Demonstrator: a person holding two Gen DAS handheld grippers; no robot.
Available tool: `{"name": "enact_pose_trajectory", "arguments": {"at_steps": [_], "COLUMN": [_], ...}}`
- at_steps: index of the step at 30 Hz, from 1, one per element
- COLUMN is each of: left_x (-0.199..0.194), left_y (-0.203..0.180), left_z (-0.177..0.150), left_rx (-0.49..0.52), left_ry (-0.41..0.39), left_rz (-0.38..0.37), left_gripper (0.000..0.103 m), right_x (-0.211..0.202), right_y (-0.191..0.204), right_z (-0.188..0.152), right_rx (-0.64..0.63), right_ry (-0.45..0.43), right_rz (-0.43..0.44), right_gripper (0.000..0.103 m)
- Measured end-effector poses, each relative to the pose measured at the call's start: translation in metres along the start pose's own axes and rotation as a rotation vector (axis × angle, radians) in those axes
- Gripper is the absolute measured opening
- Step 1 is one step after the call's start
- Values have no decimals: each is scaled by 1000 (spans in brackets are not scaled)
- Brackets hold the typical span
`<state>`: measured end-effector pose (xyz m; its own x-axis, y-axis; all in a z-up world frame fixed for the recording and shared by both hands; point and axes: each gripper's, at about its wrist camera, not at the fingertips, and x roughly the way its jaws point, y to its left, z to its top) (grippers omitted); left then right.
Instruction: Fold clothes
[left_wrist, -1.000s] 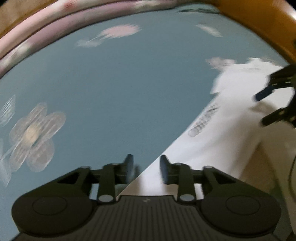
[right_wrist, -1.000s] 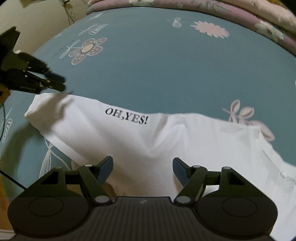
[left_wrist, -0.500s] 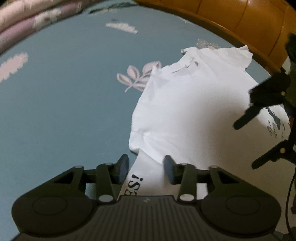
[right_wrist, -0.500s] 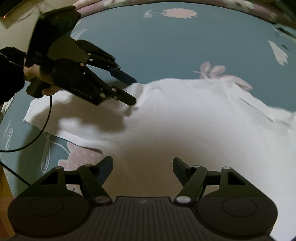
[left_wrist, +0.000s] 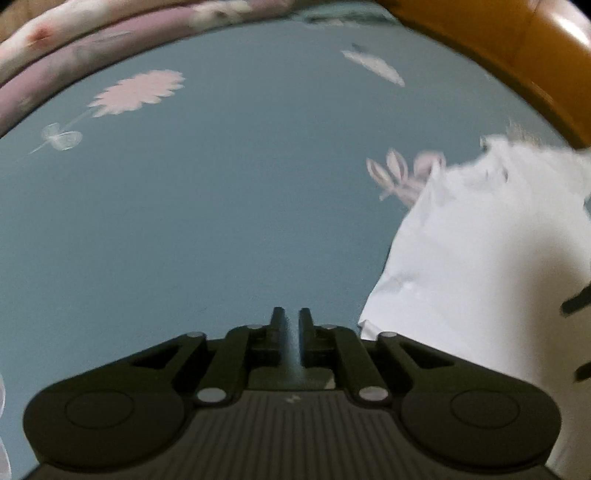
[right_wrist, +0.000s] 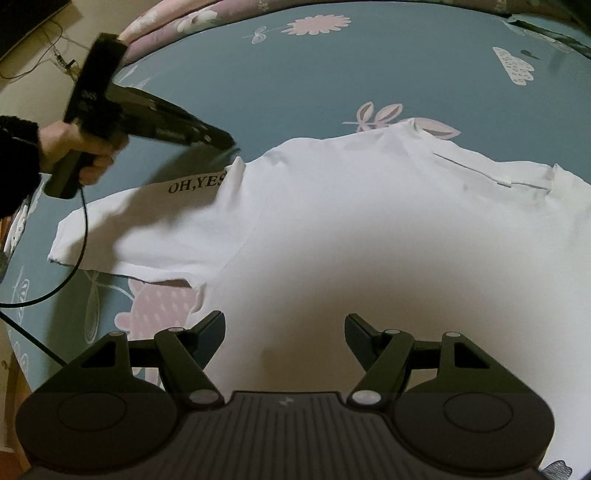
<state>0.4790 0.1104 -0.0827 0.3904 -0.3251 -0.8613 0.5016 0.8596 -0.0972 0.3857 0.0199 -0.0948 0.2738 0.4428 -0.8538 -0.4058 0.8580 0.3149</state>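
Observation:
A white T-shirt (right_wrist: 351, 221) lies spread on the teal flowered bedsheet (right_wrist: 258, 85). A folded-over part of it covers the end of the black "OH,YES" print (right_wrist: 194, 186). My right gripper (right_wrist: 284, 328) hovers open over the shirt's body, with nothing gripped. A hand (right_wrist: 74, 155) holds my left gripper (right_wrist: 227, 142) just above the folded corner. In the left wrist view the left gripper (left_wrist: 291, 317) is over bare sheet, its jaws closing to a narrow slit with nothing between them. The shirt (left_wrist: 480, 258) lies to its right.
A pink flowered quilt (left_wrist: 74, 48) lies bunched along the far side of the bed. A wooden bed frame (left_wrist: 517, 55) curves round the right corner. A black cable (right_wrist: 74, 266) hangs from the left gripper across the shirt's sleeve.
The left gripper had shirt fabric between its jaws; it has let go, moved off the shirt over bare sheet, and its jaws have narrowed. A fold now covers the print's end. The right stays open.

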Motion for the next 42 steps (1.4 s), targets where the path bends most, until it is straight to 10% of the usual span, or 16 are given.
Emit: {"name": "enact_pose_trajectory", "arguments": {"at_steps": [5, 10, 19, 31, 42], "left_x": [-35, -4, -20, -52, -77], "left_y": [-19, -26, 48, 0, 60], "left_z": [-31, -59, -60, -130, -177], "left_rx": [-43, -125, -266, -341, -474], "left_ry": [-24, 70, 0, -65, -59], "left_rz": [-159, -215, 81, 17, 269], "left_gripper": [53, 55, 53, 66, 69], "right_x": [2, 1, -12, -10, 17], "right_y": [-1, 2, -11, -9, 0], "right_z": [-7, -17, -29, -34, -43], "right_rx": [10, -7, -6, 0, -44], "right_ry": [20, 44, 42, 44, 88], "right_rz": [11, 26, -3, 22, -43], "right_gripper": [76, 76, 77, 80, 103]}}
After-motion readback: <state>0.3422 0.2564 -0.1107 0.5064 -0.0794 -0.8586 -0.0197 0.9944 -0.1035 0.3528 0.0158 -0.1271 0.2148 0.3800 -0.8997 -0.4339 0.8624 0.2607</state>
